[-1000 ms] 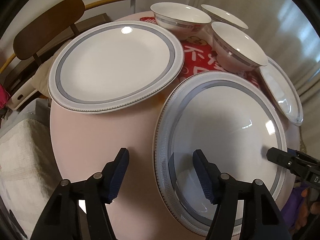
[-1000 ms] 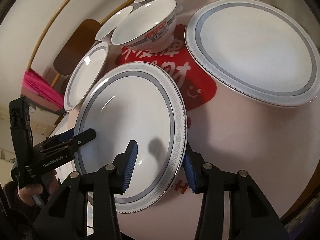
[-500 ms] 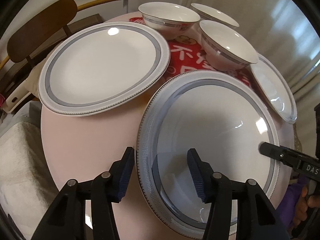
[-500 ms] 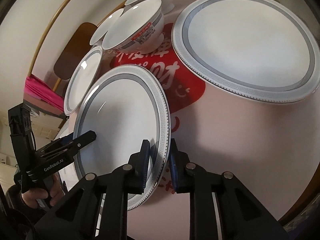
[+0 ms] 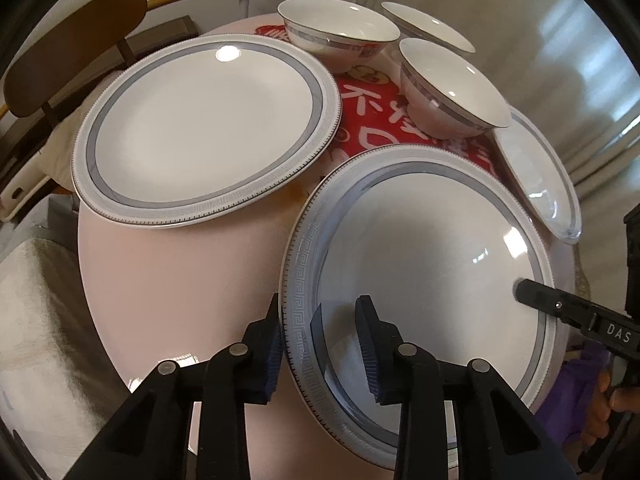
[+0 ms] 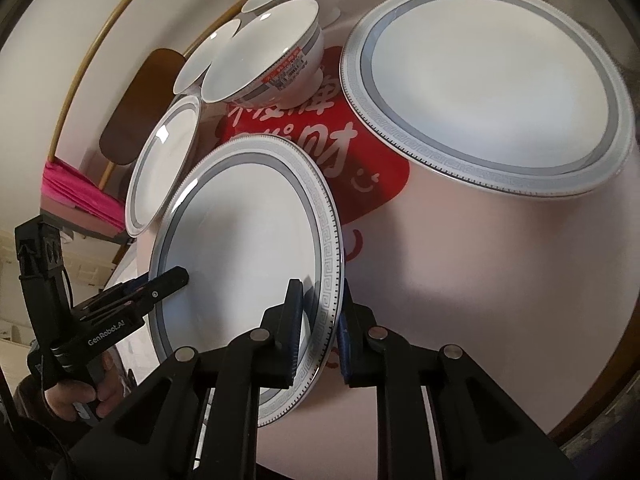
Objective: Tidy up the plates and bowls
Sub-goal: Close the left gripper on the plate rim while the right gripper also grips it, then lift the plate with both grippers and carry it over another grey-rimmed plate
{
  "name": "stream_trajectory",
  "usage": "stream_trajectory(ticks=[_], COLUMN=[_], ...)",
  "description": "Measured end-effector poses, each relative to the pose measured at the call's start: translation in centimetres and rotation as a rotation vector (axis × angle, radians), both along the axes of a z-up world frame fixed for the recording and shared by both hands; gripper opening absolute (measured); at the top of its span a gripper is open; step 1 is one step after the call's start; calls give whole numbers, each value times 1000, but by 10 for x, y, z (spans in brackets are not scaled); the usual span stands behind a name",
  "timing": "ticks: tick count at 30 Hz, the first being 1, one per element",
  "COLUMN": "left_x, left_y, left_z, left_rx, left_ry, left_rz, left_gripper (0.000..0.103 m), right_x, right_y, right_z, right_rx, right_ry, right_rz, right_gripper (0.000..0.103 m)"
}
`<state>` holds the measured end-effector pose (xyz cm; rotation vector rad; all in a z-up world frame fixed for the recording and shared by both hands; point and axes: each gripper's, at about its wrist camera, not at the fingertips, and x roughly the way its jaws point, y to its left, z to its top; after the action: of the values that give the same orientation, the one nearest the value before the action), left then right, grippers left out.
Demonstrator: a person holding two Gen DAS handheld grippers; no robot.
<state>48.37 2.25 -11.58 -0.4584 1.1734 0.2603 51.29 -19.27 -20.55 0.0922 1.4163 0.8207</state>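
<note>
In the left wrist view, a brown chair back (image 5: 74, 46) stands at the far left behind the round pink surface (image 5: 180, 280). On that surface's left half lies a large grey-banded plate (image 5: 204, 132), flat and apart from the grippers. Toward the middle, the left gripper (image 5: 320, 344) has its fingers (image 5: 370, 354) spread on either side of the rim of the near plate (image 5: 432, 276): one outside the edge, one over the plate's well, with a gap showing, so not pinching. Beyond lie a red mat (image 5: 380, 120) and three bowls (image 5: 452, 88). Further right, a small plate (image 5: 536, 176) sits at the surface's edge. In the right wrist view, the right gripper (image 6: 318, 330) has its fingers (image 6: 292, 328) pressed onto the near plate's (image 6: 240, 248) opposite rim, which looks tilted up off the surface.
</note>
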Motion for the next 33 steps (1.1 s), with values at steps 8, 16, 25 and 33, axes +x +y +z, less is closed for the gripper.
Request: stream_trajectory(ticks=[8,16,25,33], left_x=[-3,-1,-1,26], left_y=[3,5,-26,-86], left_z=[12,25,51,61], left_rx=[-50,-70,-48,-43], left_ry=[-27,-54,-87,-110], left_rz=[-102,-208,-169,-68], left_gripper=[30,30,28,28], right_x=[-1,-12,0,46], right_y=[4,-7,-29,-68], right_z=[18,33,46,50], right_rx=[-22,-38,-5,9], right_ry=[-39,-62,-66,-69], right_rz=[-20,-72,-22,89], right_gripper=[15,15,16,16])
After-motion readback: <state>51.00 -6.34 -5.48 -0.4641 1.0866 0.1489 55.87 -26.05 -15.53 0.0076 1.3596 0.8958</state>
